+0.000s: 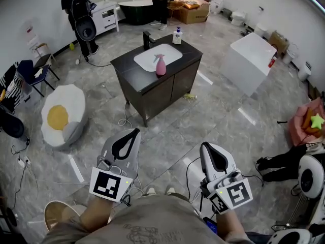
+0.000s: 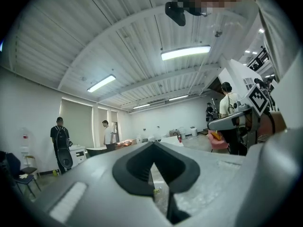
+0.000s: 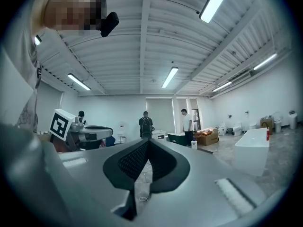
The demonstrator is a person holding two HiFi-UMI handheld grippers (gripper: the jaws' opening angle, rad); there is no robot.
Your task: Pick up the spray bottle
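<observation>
Two grippers in frame, both held low by the person's torso, well apart from the vanity.

Far left of the head view: a dark chair near the wall. Just right of it, a fried-egg-shaped cushion lies on the floor. Behind these, a person with a black backpack stands beside a white drawer unit.

Left gripper: jaws clenched tip to tip, nothing between them. In the left gripper view the left gripper shows its pads meeting, with only floor in the slit below.

Centre: dark vanity cabinet with a white sink basin set in its top. Spray bottle, pink, stands upright at the basin's near rim, well ahead of both grippers. Black faucet is at the basin's back left. A white pump bottle stands at the counter's back right.

Right gripper: likewise clenched and empty. The right gripper view shows the right gripper with its pads closed on each other.

Right of the vanity: a white bathtub on the floor, apart from the cabinet. Far right: a pink beanbag with a green star-shaped toy on it.
</observation>
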